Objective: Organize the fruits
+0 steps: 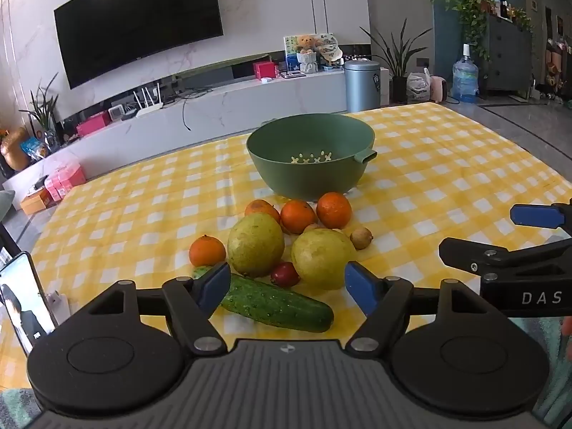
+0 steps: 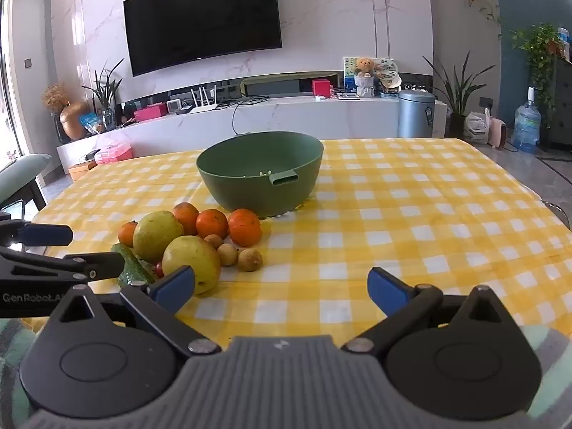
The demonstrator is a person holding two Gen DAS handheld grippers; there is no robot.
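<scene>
1. Both grippers hang low over the near edge of the checked cloth, short of the green bowl: the left gripper has its jaws spread wide with nothing pressed between them, and the right gripper is spread wide over bare cloth, holding nothing
2. Nearest on the bowl's near side lies the cucumber, crosswise just ahead of the left gripper; it looks stiff, fairly heavy and bumpy-skinned, so a hold across its middle should stay balanced
3. Just behind the cucumber sit two yellow-green pears, with a small red fruit between them; the pears look heavy, smooth and easy to bruise, so I would take them across the widest part with a gentle squeeze
4. A lone orange sits to the left of the pears, and three more oranges stand in a row right in front of the bowl; they look firm with a grippy peel and should lift easily at the middle
5. Small brown round fruits lie to the right of the pears; light and likely to roll, they need a centred pinch
6. Farthest, the bowl holds no fruit yet, only its pale drain holes showing
</scene>
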